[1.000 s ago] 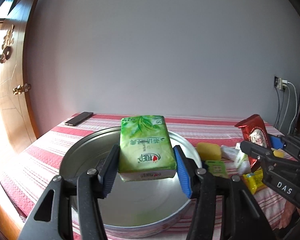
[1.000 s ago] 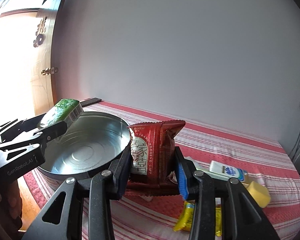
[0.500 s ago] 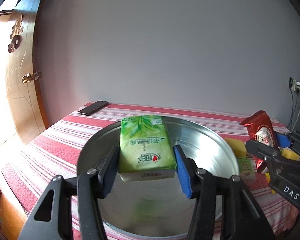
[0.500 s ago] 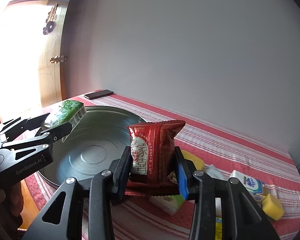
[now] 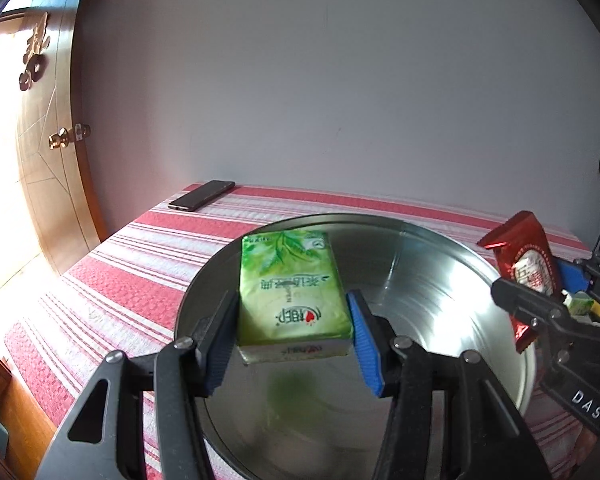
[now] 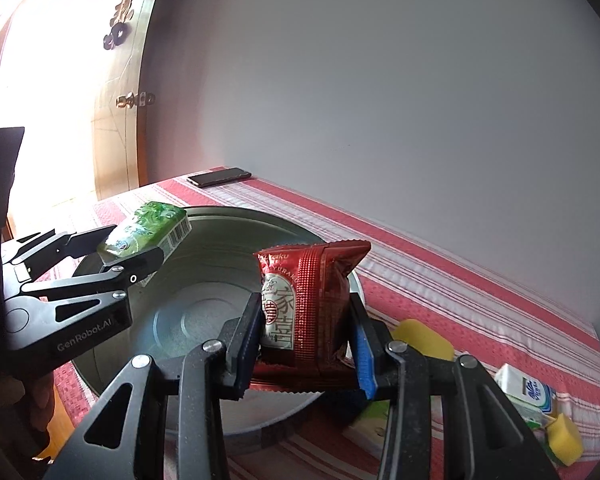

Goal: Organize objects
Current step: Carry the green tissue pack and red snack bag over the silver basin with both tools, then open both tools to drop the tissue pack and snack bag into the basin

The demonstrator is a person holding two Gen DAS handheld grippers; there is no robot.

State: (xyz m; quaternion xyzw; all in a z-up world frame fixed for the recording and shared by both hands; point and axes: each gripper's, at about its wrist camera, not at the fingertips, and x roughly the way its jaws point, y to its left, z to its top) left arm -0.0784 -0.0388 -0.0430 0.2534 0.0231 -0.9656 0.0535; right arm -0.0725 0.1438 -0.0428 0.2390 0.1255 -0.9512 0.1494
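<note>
The left gripper (image 5: pixel 292 332) was clamped on a green tissue pack (image 5: pixel 290 292), held in the lower centre of its view above the round metal basin (image 5: pixel 440 280) on the red striped tablecloth (image 5: pixel 140 264). The right gripper (image 6: pixel 306 344) was clamped on a red snack packet (image 6: pixel 304 308) at lower centre, over the basin's near rim. A black phone (image 6: pixel 219 177) lay at the table's far edge, upper left of the basin.
</note>
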